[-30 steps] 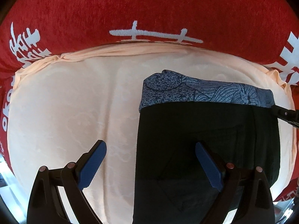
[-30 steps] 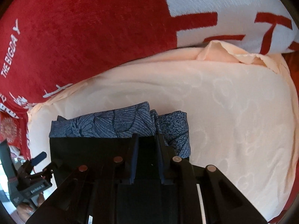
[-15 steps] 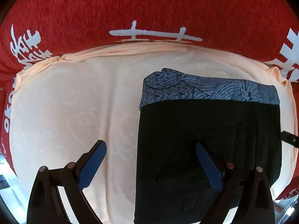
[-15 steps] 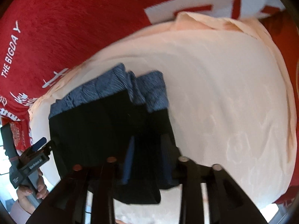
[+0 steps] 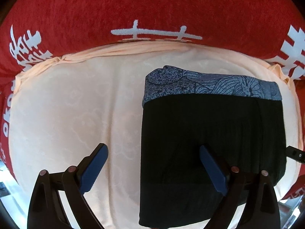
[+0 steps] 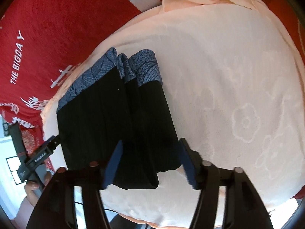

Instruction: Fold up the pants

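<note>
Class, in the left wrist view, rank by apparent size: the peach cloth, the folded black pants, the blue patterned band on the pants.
1. Peach cloth, covering most of the frame.
2. Folded black pants, lying on the cloth.
3. Blue patterned band, a narrow strip along the pants' far edge.

i see pale peach sheet [image 5: 66, 114] spread flat, faint embossed flower and cloud pattern [image 6: 246, 122] on it, bunched fold along far edge [image 5: 133, 47]. red blanket [image 5: 152, 5] lies beyond and around it, white characters woven in [image 5: 156, 33]; right view shows white lettering "the bigda y" [image 6: 18, 57] on red.
</note>
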### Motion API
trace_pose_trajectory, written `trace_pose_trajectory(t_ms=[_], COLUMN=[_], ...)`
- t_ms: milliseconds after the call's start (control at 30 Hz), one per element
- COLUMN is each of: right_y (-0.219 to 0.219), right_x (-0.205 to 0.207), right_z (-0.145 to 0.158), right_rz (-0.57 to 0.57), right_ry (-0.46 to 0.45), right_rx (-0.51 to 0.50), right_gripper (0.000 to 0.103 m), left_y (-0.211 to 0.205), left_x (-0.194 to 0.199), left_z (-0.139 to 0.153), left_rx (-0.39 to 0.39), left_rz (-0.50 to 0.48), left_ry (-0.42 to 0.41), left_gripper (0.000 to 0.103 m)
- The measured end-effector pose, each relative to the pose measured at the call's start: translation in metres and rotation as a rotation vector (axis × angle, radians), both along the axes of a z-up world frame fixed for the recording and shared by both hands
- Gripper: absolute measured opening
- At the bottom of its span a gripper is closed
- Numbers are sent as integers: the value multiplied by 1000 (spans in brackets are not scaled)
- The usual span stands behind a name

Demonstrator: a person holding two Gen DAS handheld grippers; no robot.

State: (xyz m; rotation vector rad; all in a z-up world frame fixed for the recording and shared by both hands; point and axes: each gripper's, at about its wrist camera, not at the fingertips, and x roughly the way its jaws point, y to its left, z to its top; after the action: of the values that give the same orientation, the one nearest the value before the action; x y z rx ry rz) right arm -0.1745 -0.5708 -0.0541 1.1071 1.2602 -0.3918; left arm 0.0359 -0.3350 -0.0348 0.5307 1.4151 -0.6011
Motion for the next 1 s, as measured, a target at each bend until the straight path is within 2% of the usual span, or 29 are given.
trace_pose_trajectory(t_ms=[67,233,433,533,800,1000], right_y=[-4,-14,-24,-27,-32,-29], right_x=[-5,-14,-15,-11,7,25], right_z=[0,-6,-19,-26,-49,-57], right_rz=[2,22,74,98,129,163], right_ry=[-20,-83,-134,-156,-284,-322], right_rx=[-4,19,69,90,240,266], right_gripper=[81,85,86,86,87,92], left_y=[6,20,20,18,16,3], left_x=[5,18,28,34,41,37], left_z=[0,-1,-19,-26,-53,-68], left_rx=[-27,-92,-129,-143,-245,-273], left_rz=[19,61,59,35,1,2], left_ry=[28,122,266,282,446,482], left_gripper=[102,102,102,102,102,103])
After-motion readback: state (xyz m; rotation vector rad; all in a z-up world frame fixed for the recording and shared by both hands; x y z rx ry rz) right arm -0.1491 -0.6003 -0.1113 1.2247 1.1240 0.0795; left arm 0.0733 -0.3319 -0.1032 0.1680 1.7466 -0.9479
